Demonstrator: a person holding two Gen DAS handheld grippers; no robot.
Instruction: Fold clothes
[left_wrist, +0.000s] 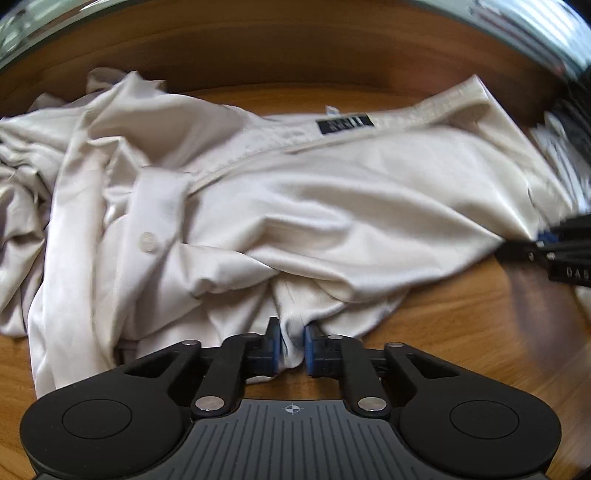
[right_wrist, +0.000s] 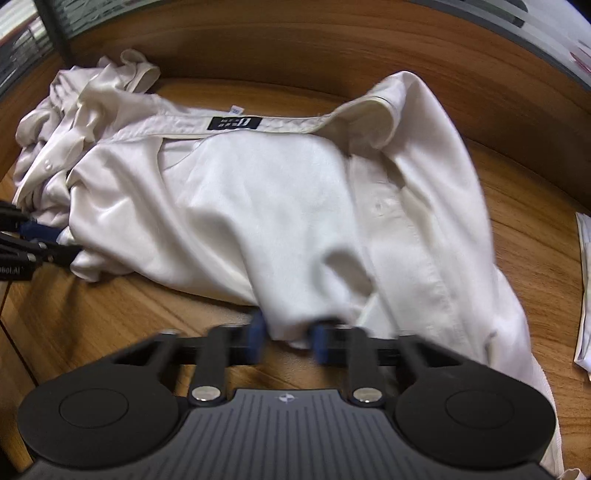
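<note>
Both my grippers, left (left_wrist: 291, 345) and right (right_wrist: 286, 338), nearly closed, each pinching the shirt (right_wrist: 266, 206) hem; thin slick cloth may slip if tugged unevenly.

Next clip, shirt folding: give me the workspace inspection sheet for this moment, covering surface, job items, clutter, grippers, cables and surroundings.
Surface: wooden table, bare around the cloth.
Job's things: one white shirt, rumpled, collar and dark label toward the far side, one sleeve bunched at the far left.
Clutter: white papers at the table's right edge.
Grippers: left gripper pinches the shirt's near edge; right gripper also has cloth between its fingers, blurred.
Cables: nothing seen.
Surroundings: wooden raised edge behind the table, glass panel beyond it.
</note>
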